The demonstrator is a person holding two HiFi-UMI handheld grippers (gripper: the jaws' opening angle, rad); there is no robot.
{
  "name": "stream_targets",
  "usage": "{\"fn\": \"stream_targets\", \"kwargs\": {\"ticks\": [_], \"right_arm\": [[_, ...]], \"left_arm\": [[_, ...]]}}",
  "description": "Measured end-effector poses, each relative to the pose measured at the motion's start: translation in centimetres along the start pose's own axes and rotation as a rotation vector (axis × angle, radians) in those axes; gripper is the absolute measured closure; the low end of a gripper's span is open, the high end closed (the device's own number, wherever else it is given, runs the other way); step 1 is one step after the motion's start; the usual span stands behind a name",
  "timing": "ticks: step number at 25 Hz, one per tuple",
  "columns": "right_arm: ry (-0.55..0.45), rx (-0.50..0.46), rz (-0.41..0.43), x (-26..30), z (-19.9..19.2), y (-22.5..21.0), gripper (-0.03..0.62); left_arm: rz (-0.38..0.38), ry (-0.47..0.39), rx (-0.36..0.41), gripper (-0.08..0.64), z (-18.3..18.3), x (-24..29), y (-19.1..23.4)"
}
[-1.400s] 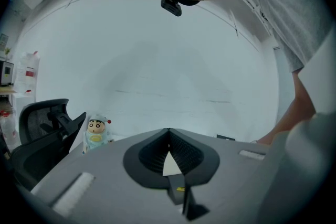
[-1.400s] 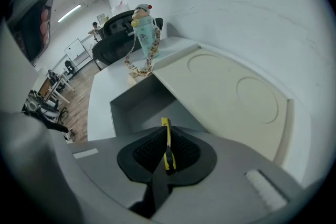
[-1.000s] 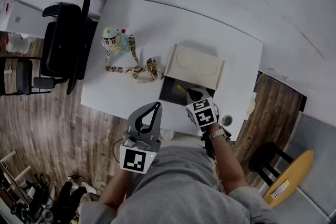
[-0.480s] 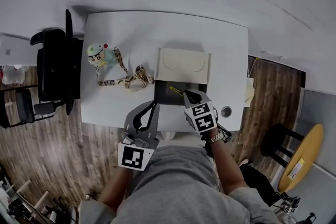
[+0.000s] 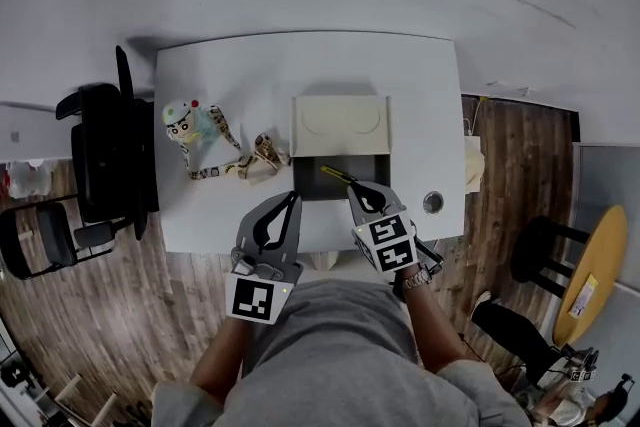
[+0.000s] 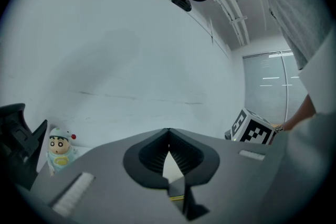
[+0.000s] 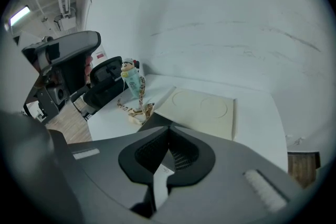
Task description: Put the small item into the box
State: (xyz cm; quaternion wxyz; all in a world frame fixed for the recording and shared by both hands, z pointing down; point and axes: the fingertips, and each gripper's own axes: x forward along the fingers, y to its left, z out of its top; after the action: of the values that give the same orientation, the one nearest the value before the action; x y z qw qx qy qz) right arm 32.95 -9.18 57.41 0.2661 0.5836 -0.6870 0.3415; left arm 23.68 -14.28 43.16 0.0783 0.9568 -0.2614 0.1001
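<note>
Head view: toy figure point(image 5: 188, 123) left of box point(image 5: 340, 127).

Office (desk point(image 5: 420, 75), swivel chair point(image 5: 100, 150))

White bench point(image 5: 300, 75) w/ cream lid point(image 5: 340, 127) lying flat, dark open box point(image 5: 322, 187) just in front of it. Yellow item point(image 5: 336, 175) inside box, close to R gripper point(image 5: 352, 187) tips, fingers together. L gripper point(image 5: 295, 196) over bench's near edge, left of box, fingers together. Toy figure point(image 5: 187, 122) + lanyard point(image 5: 240, 165) left of lid. Black chair point(image 5: 105, 155) at bench's left end.
</note>
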Motion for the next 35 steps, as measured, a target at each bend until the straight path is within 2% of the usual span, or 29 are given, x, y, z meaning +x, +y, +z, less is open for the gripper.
{"fn": "stream_targets", "kwargs": {"ticks": [4, 9, 13, 21, 26, 31, 35], "right_arm": [[-0.054, 0.016, -0.021, -1.7, 0.9, 0.9, 0.577], [-0.138, 0.022, -0.041, -3.8, 2.9, 2.4, 0.577], [-0.214, 0.037, -0.055, -5.3, 4.6, 3.6, 0.577], [-0.356, 0.069, -0.064, -7.7, 8.2, 6.5, 0.577], [-0.434, 0.045, -0.093, -9.2, 10.4, 8.1, 0.577], [-0.507, 0.064, -0.061, -11.0, 12.3, 9.4, 0.577], [-0.565, 0.075, -0.077, -12.7, 13.6, 9.3, 0.577]], "left_arm": [[-0.019, -0.015, 0.009, 0.557, 0.5, -0.5, 0.0], [-0.023, -0.040, -0.033, 0.557, 1.2, -1.3, 0.5], [0.010, -0.155, -0.060, 0.557, 3.3, -2.3, 2.0], [0.046, -0.198, -0.012, 0.557, 5.3, -5.4, 4.5], [0.070, -0.227, 0.008, 0.557, 6.5, -7.2, 6.3], [0.092, -0.256, 0.026, 0.557, 8.1, -8.4, 7.4], [0.095, -0.276, 0.056, 0.557, 9.3, -8.8, 7.5]]}}
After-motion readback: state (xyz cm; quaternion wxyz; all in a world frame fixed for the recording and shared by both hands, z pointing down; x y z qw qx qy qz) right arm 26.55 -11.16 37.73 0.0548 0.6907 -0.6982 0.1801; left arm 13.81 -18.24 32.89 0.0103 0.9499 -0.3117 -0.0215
